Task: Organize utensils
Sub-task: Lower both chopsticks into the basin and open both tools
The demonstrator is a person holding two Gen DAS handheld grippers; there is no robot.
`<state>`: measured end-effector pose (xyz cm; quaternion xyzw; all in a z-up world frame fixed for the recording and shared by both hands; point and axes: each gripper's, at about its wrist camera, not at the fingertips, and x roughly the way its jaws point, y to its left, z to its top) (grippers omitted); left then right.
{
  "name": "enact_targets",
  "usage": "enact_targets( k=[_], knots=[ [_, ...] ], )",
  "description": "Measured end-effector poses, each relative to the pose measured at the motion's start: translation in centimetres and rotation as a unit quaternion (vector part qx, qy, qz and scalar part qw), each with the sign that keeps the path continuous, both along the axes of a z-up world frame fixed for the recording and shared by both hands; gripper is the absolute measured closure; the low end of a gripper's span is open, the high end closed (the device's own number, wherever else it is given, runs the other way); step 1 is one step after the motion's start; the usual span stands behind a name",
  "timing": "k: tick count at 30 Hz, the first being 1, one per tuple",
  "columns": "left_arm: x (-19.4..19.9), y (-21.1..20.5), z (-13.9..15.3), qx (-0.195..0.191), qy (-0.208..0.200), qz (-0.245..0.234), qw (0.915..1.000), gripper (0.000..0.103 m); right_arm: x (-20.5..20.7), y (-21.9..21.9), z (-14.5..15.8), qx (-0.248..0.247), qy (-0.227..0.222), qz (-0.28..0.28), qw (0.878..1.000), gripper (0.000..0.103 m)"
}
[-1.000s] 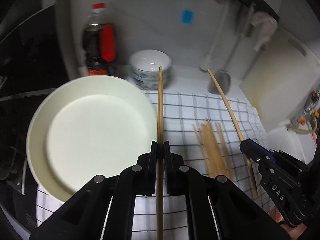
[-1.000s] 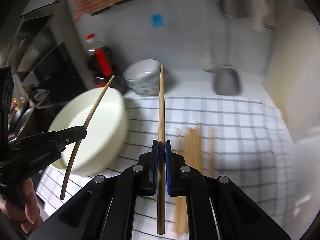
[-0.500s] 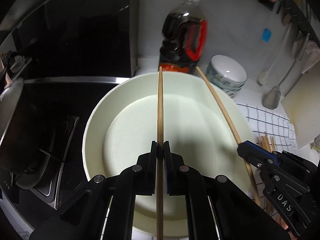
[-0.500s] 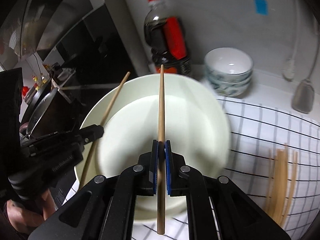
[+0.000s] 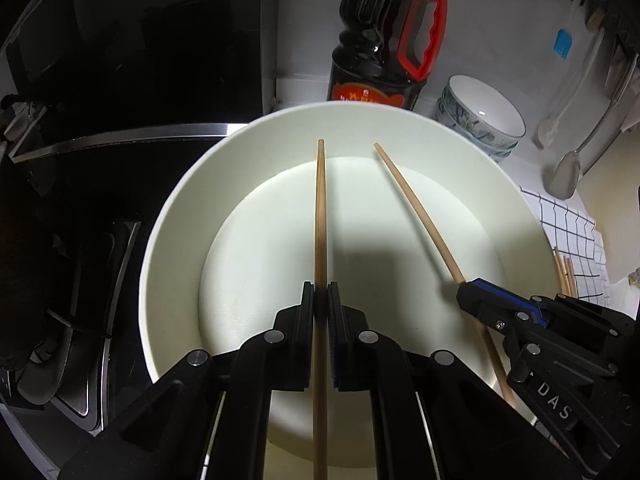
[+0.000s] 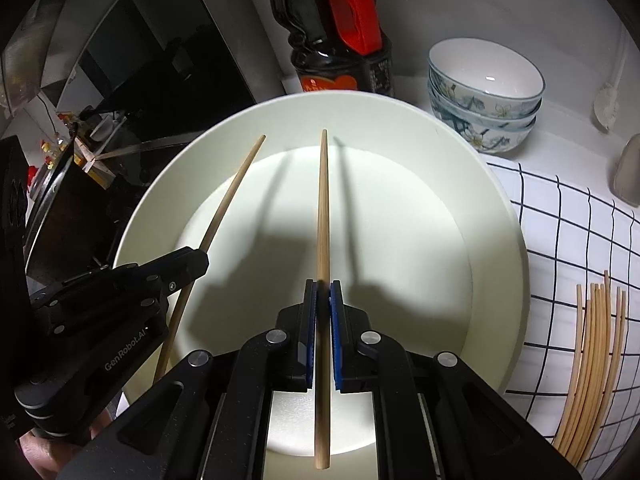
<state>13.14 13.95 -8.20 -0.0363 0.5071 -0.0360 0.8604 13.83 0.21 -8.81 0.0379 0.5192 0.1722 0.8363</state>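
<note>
My left gripper (image 5: pixel 321 300) is shut on a wooden chopstick (image 5: pixel 320 216) and holds it over the large white plate (image 5: pixel 180 208). My right gripper (image 6: pixel 322 300) is shut on a second chopstick (image 6: pixel 322 208), also over the plate (image 6: pixel 496 216). Each view shows the other gripper: the right one (image 5: pixel 466 294) with its chopstick (image 5: pixel 416 208), the left one (image 6: pixel 200 258) with its chopstick (image 6: pixel 228 196). Both sticks point at the plate's far side, side by side. Several more chopsticks (image 6: pixel 592 364) lie on the checked cloth (image 6: pixel 568 232) to the right.
A dark sauce bottle (image 5: pixel 384 40) with a red handle stands behind the plate. Stacked patterned bowls (image 6: pixel 484 92) sit to its right. A black stove (image 5: pixel 80 200) lies left of the plate. A spatula (image 5: pixel 566 172) hangs against the wall.
Both grippers have swung left from over the checked cloth to over the white plate and come closer to it, each still holding its chopstick.
</note>
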Motion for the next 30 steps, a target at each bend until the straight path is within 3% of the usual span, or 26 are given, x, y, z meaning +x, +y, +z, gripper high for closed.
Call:
enact_targets(
  k=[9, 10, 11, 13, 14, 21, 30],
  knots=[
    [0.0, 0.4, -0.1, -0.005, 0.004, 0.005, 1.0000, 0.091, 0.0, 0.0, -0.1, -0.007, -0.003, -0.008, 1.000, 0.094],
    [-0.1, 0.5, 0.1, -0.004, 0.001, 0.009, 1.0000, 0.083, -0.1, -0.1, 0.2, -0.008, -0.008, -0.011, 1.000, 0.084],
    [-0.4, 0.7, 0.4, 0.000, -0.005, 0.014, 0.9999, 0.070, -0.4, -0.3, 0.5, -0.008, -0.014, -0.013, 1.000, 0.080],
    [-0.8, 1.0, 1.1, 0.006, -0.019, 0.025, 0.9995, 0.048, -0.7, -0.5, 0.9, -0.012, -0.023, -0.015, 1.000, 0.080],
    [-1.0, 1.1, 1.4, 0.007, -0.024, 0.028, 0.9993, 0.044, -0.8, -0.6, 1.1, -0.015, -0.027, -0.017, 0.999, 0.080],
    [-2.3, 1.8, 3.1, 0.003, -0.036, 0.047, 0.9982, 0.033, -2.0, -1.6, 2.3, -0.014, -0.040, -0.021, 0.999, 0.078],
    [-4.7, 0.9, 4.8, 0.017, -0.042, 0.039, 0.9982, 0.025, -4.4, -2.5, 3.7, -0.010, -0.049, -0.020, 0.999, 0.062]
  ],
)
